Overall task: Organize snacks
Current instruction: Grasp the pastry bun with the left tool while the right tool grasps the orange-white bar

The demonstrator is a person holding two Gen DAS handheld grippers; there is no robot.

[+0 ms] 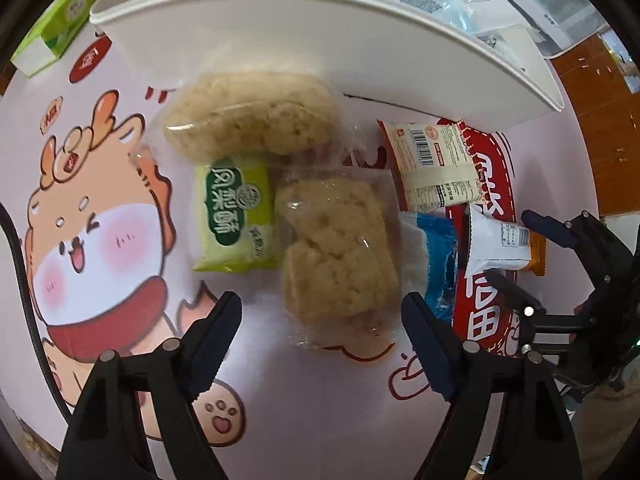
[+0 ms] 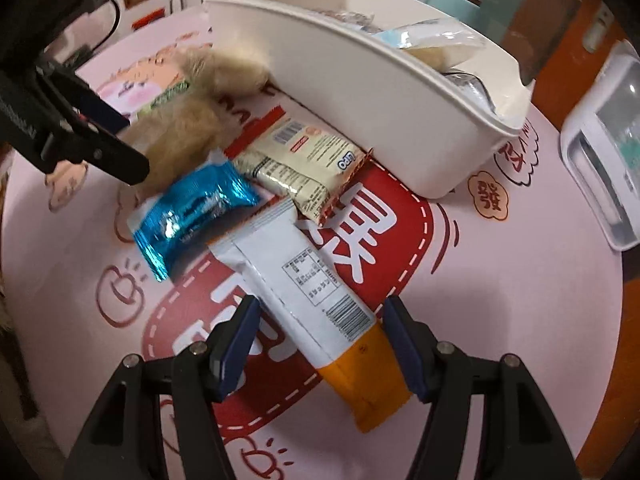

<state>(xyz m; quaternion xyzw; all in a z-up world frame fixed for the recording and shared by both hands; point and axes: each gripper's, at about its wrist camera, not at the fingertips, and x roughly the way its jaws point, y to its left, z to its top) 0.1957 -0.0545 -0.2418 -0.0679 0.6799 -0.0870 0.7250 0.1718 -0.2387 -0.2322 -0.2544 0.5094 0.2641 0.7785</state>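
Several snacks lie on the pink printed tablecloth before a white bin [image 1: 320, 36]. In the left wrist view my left gripper [image 1: 322, 328] is open, its fingers on either side of the near end of a clear-wrapped rice cake [image 1: 340, 252]. Beside it lie a green pastry pack [image 1: 234, 216], a second rice cake [image 1: 248, 116], a beige-and-red wafer pack [image 1: 436, 164] and a blue foil pack [image 1: 438, 260]. In the right wrist view my right gripper [image 2: 320, 336] is open, straddling a white-and-orange pouch [image 2: 316, 304] that lies flat. The bin [image 2: 360, 92] holds several packs.
A green tissue box [image 1: 56, 24] stands at the far left beyond the bin. A white appliance [image 2: 604, 148] sits at the table's right edge. The left gripper [image 2: 100, 140] shows in the right wrist view near the blue foil pack [image 2: 192, 212].
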